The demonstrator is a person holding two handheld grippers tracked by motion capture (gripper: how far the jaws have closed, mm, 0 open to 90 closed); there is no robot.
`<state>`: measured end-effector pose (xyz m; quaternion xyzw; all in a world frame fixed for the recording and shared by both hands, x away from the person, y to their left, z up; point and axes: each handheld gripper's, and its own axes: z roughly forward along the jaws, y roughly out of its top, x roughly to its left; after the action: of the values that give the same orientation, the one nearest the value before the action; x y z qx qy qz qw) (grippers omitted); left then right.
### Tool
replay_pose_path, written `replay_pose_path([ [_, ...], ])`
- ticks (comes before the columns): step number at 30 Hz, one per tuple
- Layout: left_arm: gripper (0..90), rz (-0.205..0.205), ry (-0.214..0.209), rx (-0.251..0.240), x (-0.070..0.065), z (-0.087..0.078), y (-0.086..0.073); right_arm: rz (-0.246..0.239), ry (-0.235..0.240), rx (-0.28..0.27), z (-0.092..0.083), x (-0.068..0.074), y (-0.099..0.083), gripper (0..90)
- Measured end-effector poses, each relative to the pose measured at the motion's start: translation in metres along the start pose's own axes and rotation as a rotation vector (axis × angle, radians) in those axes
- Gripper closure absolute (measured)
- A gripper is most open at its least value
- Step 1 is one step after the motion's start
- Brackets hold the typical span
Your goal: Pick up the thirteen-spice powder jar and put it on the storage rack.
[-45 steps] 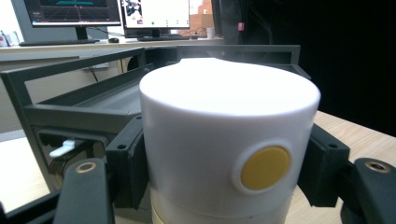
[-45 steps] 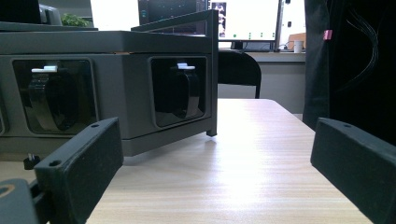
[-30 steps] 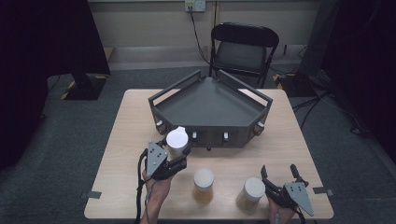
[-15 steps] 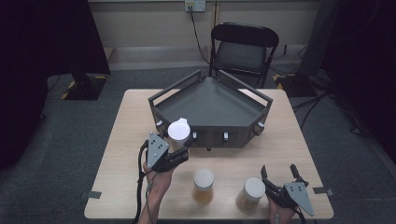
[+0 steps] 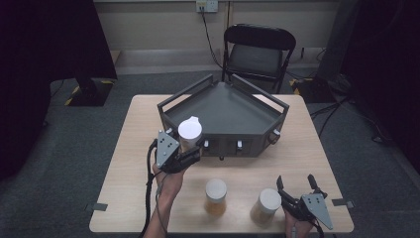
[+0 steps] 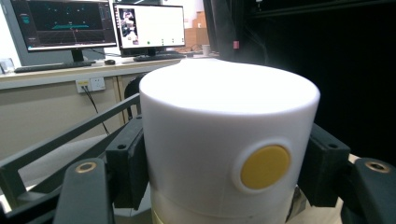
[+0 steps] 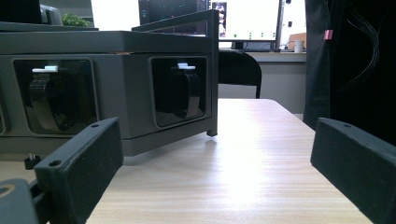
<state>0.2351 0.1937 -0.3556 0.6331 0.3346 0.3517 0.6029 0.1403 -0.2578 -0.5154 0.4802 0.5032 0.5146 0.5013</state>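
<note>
The left gripper (image 5: 190,148) has its jaws clamped on the white-lidded jar (image 5: 190,133), pads pressing either side of the lid, as the left gripper view shows with the yellow dot (image 6: 265,166) facing the camera. From the high view the jar hangs above the table (image 5: 129,163) at about nine o'clock of its middle, just at the front-left corner of the grey angled tray (image 5: 223,106). My guess is the jar is bound for that tray. To do it well, lift enough to clear the raised rail, keep the jar upright so the contents don't slosh, and carry it toward twelve o'clock before lowering. The right gripper (image 5: 298,191) rests at five o'clock, jaws wide apart and holding nothing, just beside a second jar (image 5: 266,205); a third jar (image 5: 216,196) stands at six o'clock.
</note>
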Motion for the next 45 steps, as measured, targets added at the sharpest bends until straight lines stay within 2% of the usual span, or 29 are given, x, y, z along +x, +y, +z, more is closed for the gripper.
replay_pose_path([
  [17,31.1,0.01,0.009,-0.013,-0.001,0.018,0.015,0.0,0.003,0.0,0.0,-0.001,0.0,1.3],
  [25,31.1,-0.006,0.012,-0.017,0.0,0.032,0.021,0.0,0.004,0.0,0.0,-0.001,0.0,1.3],
  [36,31.1,0.0,0.033,-0.017,-0.001,0.052,0.028,0.0,0.007,0.0,0.0,-0.001,0.0,1.3],
  [45,31.2,-0.002,0.055,-0.009,0.005,0.068,0.033,0.001,0.006,0.0,0.0,-0.001,0.0,1.3],
])
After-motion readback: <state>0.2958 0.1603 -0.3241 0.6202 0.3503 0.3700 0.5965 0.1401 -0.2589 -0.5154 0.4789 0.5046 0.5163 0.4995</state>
